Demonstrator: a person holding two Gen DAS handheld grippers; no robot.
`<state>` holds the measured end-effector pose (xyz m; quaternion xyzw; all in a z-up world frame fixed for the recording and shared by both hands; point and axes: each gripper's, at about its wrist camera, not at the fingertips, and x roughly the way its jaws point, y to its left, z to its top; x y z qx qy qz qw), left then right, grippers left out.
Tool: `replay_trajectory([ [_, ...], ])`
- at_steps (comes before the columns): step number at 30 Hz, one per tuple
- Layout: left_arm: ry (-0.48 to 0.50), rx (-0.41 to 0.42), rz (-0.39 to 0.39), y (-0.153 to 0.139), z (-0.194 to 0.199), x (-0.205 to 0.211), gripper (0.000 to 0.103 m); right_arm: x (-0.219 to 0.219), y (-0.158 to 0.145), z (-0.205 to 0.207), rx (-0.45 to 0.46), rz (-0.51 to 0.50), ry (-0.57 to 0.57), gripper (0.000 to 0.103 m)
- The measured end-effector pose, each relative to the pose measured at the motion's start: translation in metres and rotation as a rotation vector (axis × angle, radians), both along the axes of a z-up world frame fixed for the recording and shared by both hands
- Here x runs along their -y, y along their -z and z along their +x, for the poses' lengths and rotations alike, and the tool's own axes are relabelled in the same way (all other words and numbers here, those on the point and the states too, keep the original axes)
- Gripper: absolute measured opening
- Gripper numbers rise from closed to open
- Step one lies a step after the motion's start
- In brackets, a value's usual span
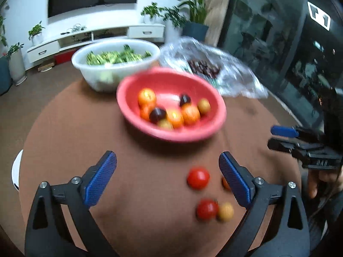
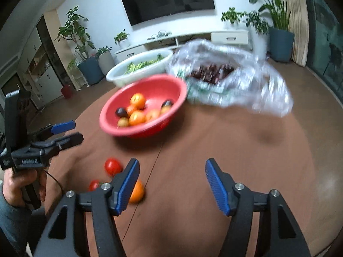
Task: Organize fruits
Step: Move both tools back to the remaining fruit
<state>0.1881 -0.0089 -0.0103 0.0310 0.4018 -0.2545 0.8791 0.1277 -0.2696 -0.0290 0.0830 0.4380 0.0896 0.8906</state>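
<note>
- Both grippers are empty over the brown round worktop (image 1: 64, 128). The left gripper (image 1: 167, 167) has its blue-padded fingers (image 1: 100, 180) spread wide, nothing between them. The right gripper (image 2: 171, 171) fingers stand moderately apart, also empty.
- Step in hand, as I read it: go for the next loose fruit on the near worktop and move it to the red plastic bowl (image 1: 171, 132).
- Loose fruit in the left wrist view: a red round tomato-like fruit (image 1: 198, 177) just left of the left gripper's right finger, a second red fruit (image 1: 206, 209) nearer, touching or just beside a small yellow round fruit (image 1: 225, 211). An orange fruit (image 2: 137, 190) sits half-hidden behind the right gripper's left finger in the right wrist view.
- To do it well: take one fruit per grasp, centre it between the pads, close gently, since round fruit rolls. The touching red/yellow pair is the risk, so approach from the open side or take the isolated red one first.
- Keep the two grippers apart; they are near each other over the same cluster.
- Red bowl, mid-worktop: several orange fruits (image 1: 146, 97), two dark purple ones (image 1: 157, 114), a couple of yellowish ones. Room left.
- White plastic basin (image 1: 115, 68), far left: green vegetables, blurred.
- Clear crumpled plastic bag (image 1: 225, 64), far right: dark red fruit inside, too blurred to tell the kind.
</note>
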Motion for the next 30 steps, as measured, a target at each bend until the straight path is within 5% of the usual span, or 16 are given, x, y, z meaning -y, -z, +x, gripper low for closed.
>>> replay_trajectory([
  [9,0.113,-0.036,0.105,0.031,-0.044,0.011,0.097,-0.02,0.01,-0.018,-0.01,0.049,-0.053,0.067],
  [28,0.189,-0.073,0.157,0.047,-0.041,0.014,0.096,-0.054,0.031,-0.039,-0.065,0.003,-0.13,0.063],
  [30,0.188,-0.081,0.137,0.048,-0.036,0.012,0.089,-0.053,0.033,-0.04,-0.07,0.006,-0.128,0.063],
])
